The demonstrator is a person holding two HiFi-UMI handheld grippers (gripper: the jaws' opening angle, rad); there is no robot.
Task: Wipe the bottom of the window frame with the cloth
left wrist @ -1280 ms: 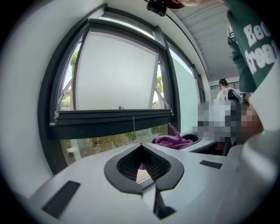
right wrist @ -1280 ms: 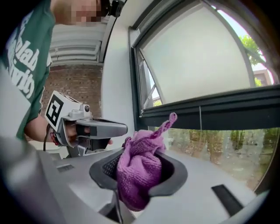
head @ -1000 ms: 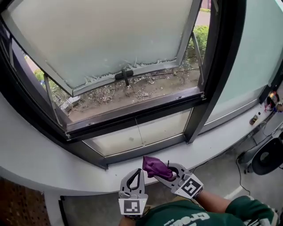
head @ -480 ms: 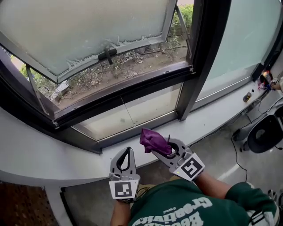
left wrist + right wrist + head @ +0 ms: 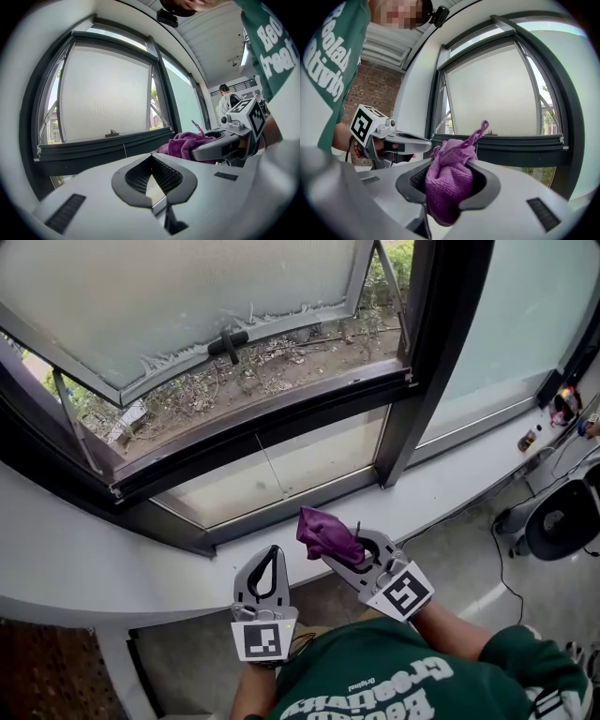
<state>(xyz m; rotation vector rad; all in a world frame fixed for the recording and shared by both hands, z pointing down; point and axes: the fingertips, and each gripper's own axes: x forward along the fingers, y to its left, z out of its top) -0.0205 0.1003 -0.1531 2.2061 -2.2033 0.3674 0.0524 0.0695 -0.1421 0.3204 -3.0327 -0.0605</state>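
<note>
A crumpled purple cloth (image 5: 326, 533) sticks out of my right gripper (image 5: 339, 547), which is shut on it and held over the white sill, below the window. In the right gripper view the cloth (image 5: 449, 180) fills the jaws and hides their tips. My left gripper (image 5: 274, 553) hangs just to the left, shut, with nothing in it; its tips meet (image 5: 151, 156). The dark bottom rail of the window frame (image 5: 272, 432) runs slantwise above both grippers, well apart from them. It also crosses the left gripper view as the bottom rail (image 5: 108, 149).
A curved white sill (image 5: 75, 568) lies under the window. The frosted sash (image 5: 187, 287) is swung outward, its handle (image 5: 230, 341) above debris-strewn ground (image 5: 281, 371). A dark mullion (image 5: 427, 362) stands to the right. A fan (image 5: 562, 526) and cables sit on the floor at right.
The head view has swung, so the window now sits a little further left in the picture. Both grippers keep nearly the same pose, with the cloth still gripped in the right one.
</note>
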